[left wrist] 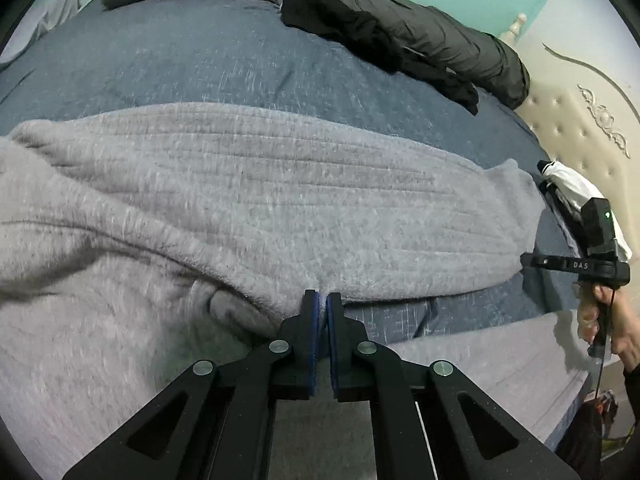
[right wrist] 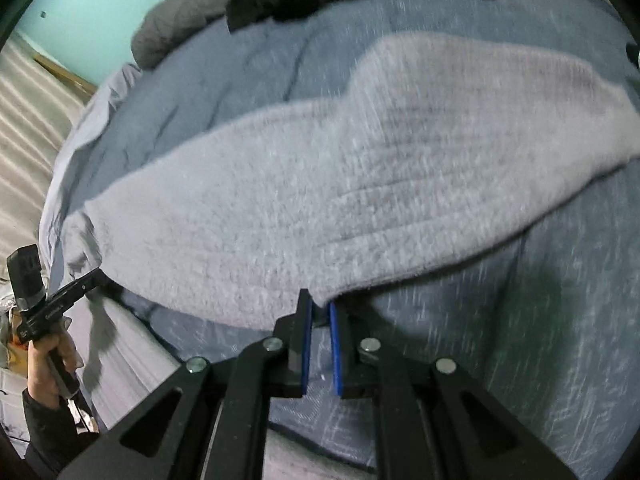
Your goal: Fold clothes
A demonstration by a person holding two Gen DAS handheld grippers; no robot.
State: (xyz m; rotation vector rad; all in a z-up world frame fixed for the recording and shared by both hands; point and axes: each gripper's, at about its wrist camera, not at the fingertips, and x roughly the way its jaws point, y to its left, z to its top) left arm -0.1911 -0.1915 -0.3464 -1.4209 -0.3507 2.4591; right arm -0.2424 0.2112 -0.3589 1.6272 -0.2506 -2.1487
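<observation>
While both the left gripper (left wrist: 322, 300) and right gripper (right wrist: 319, 305) pinch the grey fleece garment's (left wrist: 280, 184) near hem, 1 fold appears begun; the black clothes (left wrist: 372, 32) await.

sweater (left wrist: 248, 200) spread across bedspread (left wrist: 200, 52), both grippers at its near edge, jacket (left wrist: 400, 20) along bed's far side

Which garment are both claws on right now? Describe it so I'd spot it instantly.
Start at the blue-grey bedspread that covers the bed. Spread across its near half lies the fuzzy light-grey ribbed garment, its near edge pinched by the left claw and the right claw. The black clothes heaped at the far edge are dark and smooth.
</observation>
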